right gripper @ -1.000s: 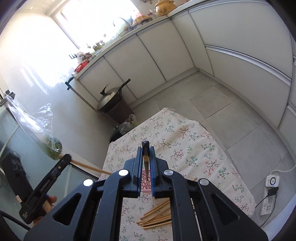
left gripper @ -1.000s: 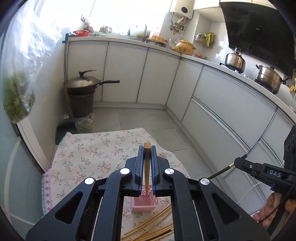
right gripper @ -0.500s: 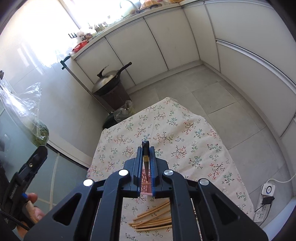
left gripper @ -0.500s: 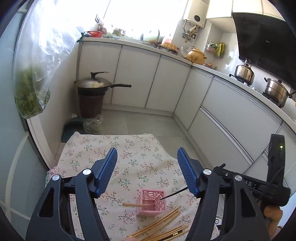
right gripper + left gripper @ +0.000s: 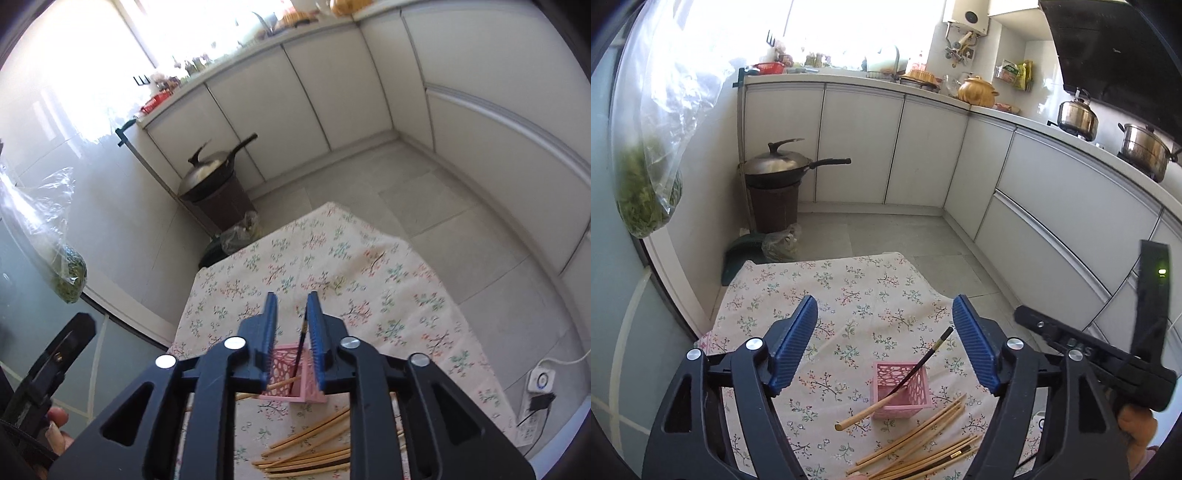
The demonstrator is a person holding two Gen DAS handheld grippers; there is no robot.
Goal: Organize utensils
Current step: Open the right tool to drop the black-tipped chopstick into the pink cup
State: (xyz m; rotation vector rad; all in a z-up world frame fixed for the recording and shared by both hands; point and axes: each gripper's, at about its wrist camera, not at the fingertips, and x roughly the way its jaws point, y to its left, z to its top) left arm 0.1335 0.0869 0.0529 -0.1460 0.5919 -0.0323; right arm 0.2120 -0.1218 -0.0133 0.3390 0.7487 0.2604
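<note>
Small pink latticed plastic basket [image 5: 900, 388] upright on floral tablecloth [image 5: 849, 295], near its front edge. Two sticks in so far: pale wooden chopstick [image 5: 866, 411] leaning out over rim, dark slender chopstick [image 5: 925, 360] slanting up opposite way. Left gripper [image 5: 884, 345] jaws just opened, now spread wide, nothing between. Right gripper [image 5: 291, 341] jaws just opening; dark chopstick between pads, seemingly loose. Loose pile of wooden chopsticks [image 5: 923, 443] on cloth beside basket; most of job remains.
</note>
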